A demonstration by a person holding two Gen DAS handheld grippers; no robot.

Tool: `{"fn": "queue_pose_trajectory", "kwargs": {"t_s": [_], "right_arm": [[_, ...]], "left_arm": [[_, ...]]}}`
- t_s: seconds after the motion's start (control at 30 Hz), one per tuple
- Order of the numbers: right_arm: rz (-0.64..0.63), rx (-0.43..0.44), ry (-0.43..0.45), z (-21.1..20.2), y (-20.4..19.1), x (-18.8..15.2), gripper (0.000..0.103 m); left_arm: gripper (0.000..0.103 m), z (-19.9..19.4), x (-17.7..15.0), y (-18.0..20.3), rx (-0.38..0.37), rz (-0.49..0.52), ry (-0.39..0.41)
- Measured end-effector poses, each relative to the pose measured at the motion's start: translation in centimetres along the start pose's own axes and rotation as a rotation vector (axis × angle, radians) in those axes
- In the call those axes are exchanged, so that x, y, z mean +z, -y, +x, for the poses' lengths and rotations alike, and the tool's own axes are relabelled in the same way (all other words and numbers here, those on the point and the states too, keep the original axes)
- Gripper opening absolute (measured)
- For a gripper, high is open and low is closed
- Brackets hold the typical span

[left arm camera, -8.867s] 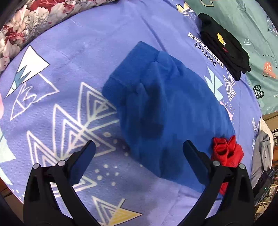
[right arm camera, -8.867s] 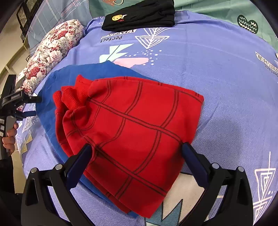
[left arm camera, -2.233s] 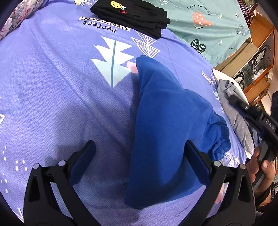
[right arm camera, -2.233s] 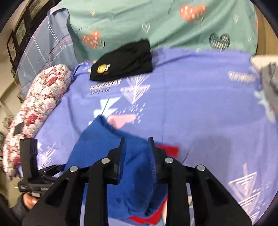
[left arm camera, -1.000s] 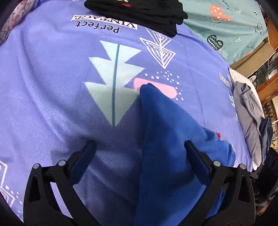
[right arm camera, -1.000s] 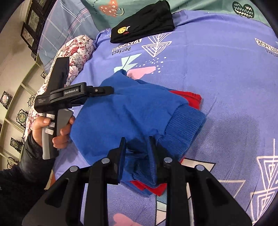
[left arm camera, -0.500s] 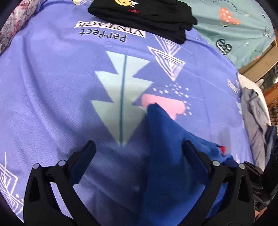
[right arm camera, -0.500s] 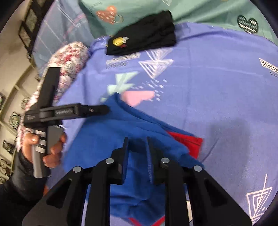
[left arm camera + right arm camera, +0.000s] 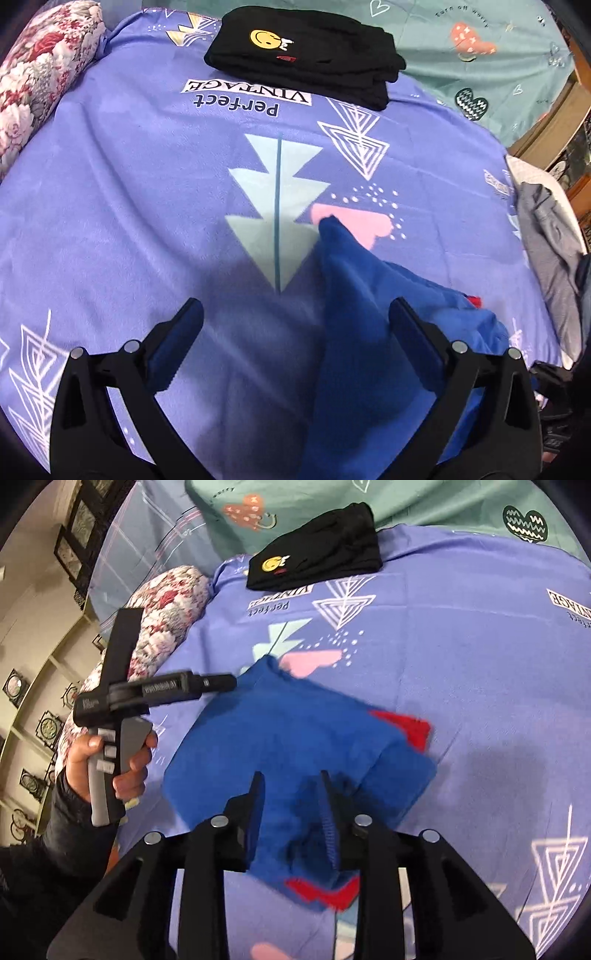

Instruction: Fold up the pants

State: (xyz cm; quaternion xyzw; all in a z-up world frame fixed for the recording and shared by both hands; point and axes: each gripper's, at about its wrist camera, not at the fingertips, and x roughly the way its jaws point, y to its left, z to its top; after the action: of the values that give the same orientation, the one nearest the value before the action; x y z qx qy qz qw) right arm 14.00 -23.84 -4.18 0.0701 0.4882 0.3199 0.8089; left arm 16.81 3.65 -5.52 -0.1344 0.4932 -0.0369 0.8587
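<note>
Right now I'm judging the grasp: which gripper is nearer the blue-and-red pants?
Right. The right gripper is closed on the pants; the left gripper hangs open beside their left edge.

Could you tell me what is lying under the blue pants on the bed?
Red fabric pokes out from beneath the blue pants at the far right corner and the near edge. The rest of that red part is covered.

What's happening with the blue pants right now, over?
Left gripper open, holding nothing. Right gripper half-closed over blue pants, grip unclear. Pants folded, red lining showing. Nothing blocking.
</note>
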Motion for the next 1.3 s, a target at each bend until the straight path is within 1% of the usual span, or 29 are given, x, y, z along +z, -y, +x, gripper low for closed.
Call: {"fn": "queue_pose_trajectory", "kwargs": {"t_s": [0.07,0.1,0.17,0.27,0.37,0.43,0.47,0.5,0.53,0.57,0.6,0.63,0.7,0.77,0.83,0.87,0.9,0.93,1.03,1.17,1.3], "right_arm": [[-0.004,-0.031,-0.03,0.7,0.0,-1.0,0.033],[-0.007,-0.046,-0.034,0.9,0.1,-1.3,0.033],[-0.003,-0.041,-0.017,0.9,0.3,-1.6,0.033],[0.006,-0.045,-0.021,0.8,0.1,-1.4,0.033],[-0.003,-0.039,-0.004,-0.5,-0.7,-1.5,0.036],[0.001,-0.007,0.006,-1.4,-0.9,-2.0,0.043],[0.004,0.003,0.005,-1.5,-0.8,-2.2,0.044],[0.005,0.003,0.001,-1.5,-0.8,-2.4,0.045],[0.004,-0.008,-0.011,-1.2,-0.6,-2.7,0.045],[0.004,-0.017,-0.016,-0.9,-0.5,-2.9,0.046],[0.005,-0.021,-0.014,-0.8,-0.4,-3.1,0.046],[0.009,-0.02,-0.014,-0.9,-0.4,-3.1,0.046],[0.015,-0.017,-0.011,-1.2,-0.5,-2.9,0.045],[0.035,0.008,0.005,-2.1,-0.4,-2.8,0.049],[0.072,0.015,0.028,-2.9,0.2,-2.8,0.064],[0.103,0.013,0.047,-3.4,0.8,-2.8,0.067],[0.124,0.015,0.056,-3.7,1.3,-2.9,0.074],[0.152,0.017,0.064,-4.0,1.9,-2.9,0.078],[0.198,0.001,0.056,-3.8,3.2,-3.2,0.081],[0.246,0.028,0.03,-2.6,4.1,-3.4,0.081],[0.287,0.055,0.007,-0.9,4.8,-3.2,0.081]], "left_arm": [[0.101,0.0,-0.8,0.1,-0.007,0.001,-0.004],[0.101,0.3,-1.1,0.1,0.002,0.003,0.003],[0.101,1.0,-1.4,-0.1,0.016,-0.008,-0.004],[0.101,0.7,-1.1,-0.4,-0.008,-0.053,-0.027],[0.101,-0.7,-1.2,0.0,-0.016,-0.031,-0.012],[0.101,-1.6,-1.9,0.3,-0.051,-0.022,-0.002],[0.101,-1.8,-2.4,0.6,-0.069,-0.014,-0.004],[0.101,-1.6,-2.8,0.8,-0.066,-0.003,-0.013],[0.101,-1.0,-3.3,1.2,-0.042,0.019,-0.03],[0.101,-0.7,-3.6,1.4,-0.036,0.029,-0.034],[0.101,-0.4,-3.8,1.4,-0.039,0.024,-0.032],[0.101,-0.3,-3.9,1.2,-0.054,-0.004,-0.037],[0.101,-0.4,-3.6,0.9,-0.086,-0.031,-0.068],[0.101,-0.4,-3.3,0.9,-0.099,-0.03,-0.093],[0.101,-0.8,-3.2,1.1,-0.102,-0.026,-0.092],[0.101,-1.0,-3.1,1.2,-0.112,-0.022,-0.092],[0.101,-1.1,-3.0,1.4,-0.125,-0.016,-0.098],[0.101,-1.1,-3.0,1.6,-0.137,-0.009,-0.105],[0.101,-0.6,-3.3,2.5,-0.151,0.025,-0.142],[0.101,0.5,-3.8,3.2,-0.157,0.056,-0.193],[0.101,2.1,-4.1,3.3,-0.197,0.064,-0.262]]}}
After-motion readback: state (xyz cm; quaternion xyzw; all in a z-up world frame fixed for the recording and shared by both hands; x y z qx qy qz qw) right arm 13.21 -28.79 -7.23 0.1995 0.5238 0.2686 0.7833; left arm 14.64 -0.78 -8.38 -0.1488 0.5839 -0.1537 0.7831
